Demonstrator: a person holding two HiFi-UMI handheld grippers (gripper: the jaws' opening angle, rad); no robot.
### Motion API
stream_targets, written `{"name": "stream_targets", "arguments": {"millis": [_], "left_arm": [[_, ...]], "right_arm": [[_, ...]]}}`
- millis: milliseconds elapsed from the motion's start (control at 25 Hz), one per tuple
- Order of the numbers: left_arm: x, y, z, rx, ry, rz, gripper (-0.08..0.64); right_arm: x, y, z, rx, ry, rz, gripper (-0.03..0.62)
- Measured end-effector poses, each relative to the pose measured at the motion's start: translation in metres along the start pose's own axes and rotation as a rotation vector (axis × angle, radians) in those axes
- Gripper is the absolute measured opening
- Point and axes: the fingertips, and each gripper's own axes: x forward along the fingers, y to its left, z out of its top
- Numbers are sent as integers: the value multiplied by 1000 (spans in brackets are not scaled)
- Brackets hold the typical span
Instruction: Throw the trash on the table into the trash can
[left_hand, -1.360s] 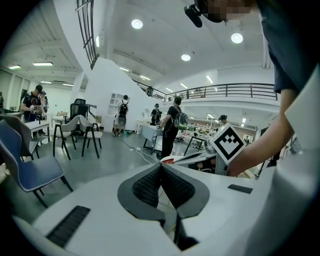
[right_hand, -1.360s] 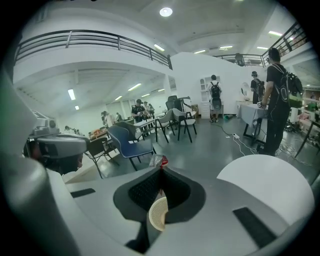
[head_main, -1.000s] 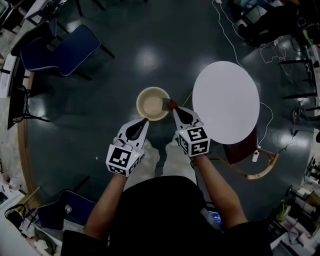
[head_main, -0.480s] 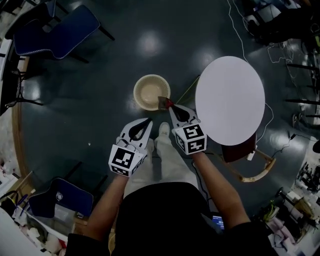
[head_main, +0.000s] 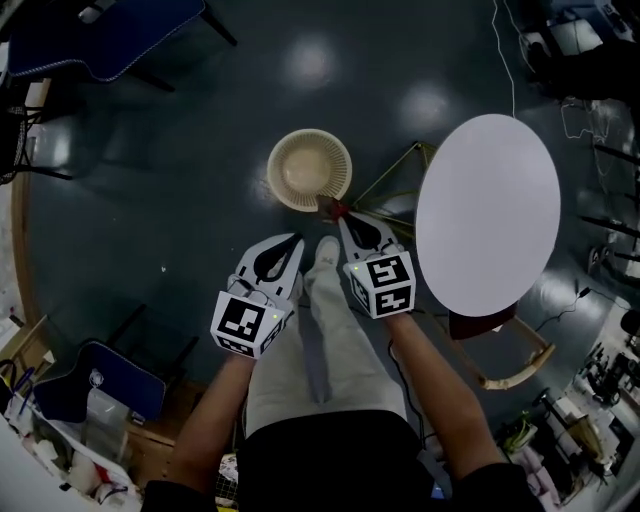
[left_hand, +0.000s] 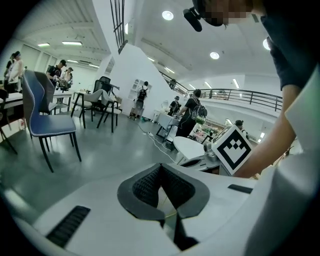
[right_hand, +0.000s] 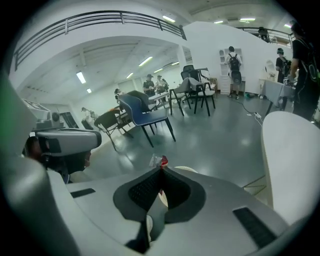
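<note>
The cream, ribbed trash can (head_main: 310, 170) stands on the dark floor just ahead of my grippers. My right gripper (head_main: 340, 212) is shut on a small red and clear wrapper (head_main: 332, 207), which hangs at the can's near rim. In the right gripper view the wrapper (right_hand: 159, 161) sticks up from the closed tips of that gripper (right_hand: 160, 172), with a sliver of the can (right_hand: 186, 168) behind. My left gripper (head_main: 297, 240) is held lower left of the can, shut and empty; in its own view the left gripper's (left_hand: 160, 167) pads meet.
The round white table (head_main: 488, 210) is at my right, with a dark seat on a wooden frame (head_main: 500, 340) below it. A blue chair (head_main: 100, 35) stands at the top left and another (head_main: 100, 385) at the lower left. The person's shoe (head_main: 325, 255) lies between the grippers. Cables run along the floor at the top right.
The person has stepped forward; the trash can and table have shifted right in view. The right gripper still holds the wrapper at the can's rim. Both grippers stay shut.
</note>
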Motion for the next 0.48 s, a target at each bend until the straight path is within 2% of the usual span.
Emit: {"name": "stream_targets", "arguments": {"millis": [480], "left_arm": [[61,47,-94,-15,32,-2,15]], "right_arm": [[97,-34,-67,55,32,-12,20]]}}
